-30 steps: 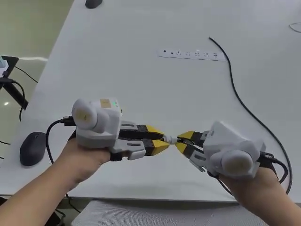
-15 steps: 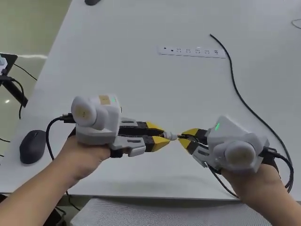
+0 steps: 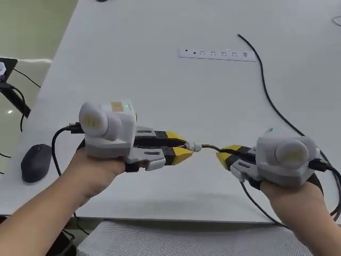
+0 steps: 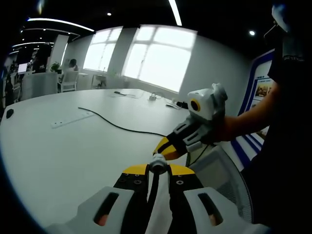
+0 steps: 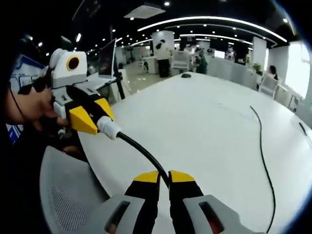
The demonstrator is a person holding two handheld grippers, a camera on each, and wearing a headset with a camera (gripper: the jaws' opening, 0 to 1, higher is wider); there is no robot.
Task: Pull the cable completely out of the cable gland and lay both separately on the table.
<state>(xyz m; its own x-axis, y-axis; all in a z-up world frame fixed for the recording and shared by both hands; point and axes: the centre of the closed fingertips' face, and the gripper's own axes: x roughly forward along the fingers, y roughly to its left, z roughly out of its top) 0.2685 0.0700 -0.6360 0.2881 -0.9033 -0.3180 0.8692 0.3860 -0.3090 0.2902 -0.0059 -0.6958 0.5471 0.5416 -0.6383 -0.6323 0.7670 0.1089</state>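
Left gripper [image 3: 184, 150] clamping white cable gland [image 3: 193, 146], jaws closed on it. Right gripper [image 3: 224, 155] pinching black cable [image 3: 209, 148], jaws closed on it. Short cable stretch spanning gap between grippers, one end sitting in gland. Both hanging above near edge of table [image 3: 160, 90]. Power strip [image 3: 216, 54] lying farther back.

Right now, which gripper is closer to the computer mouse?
Left. The left gripper sits to the right of the mouse; the right gripper is farther right, beyond the left one.
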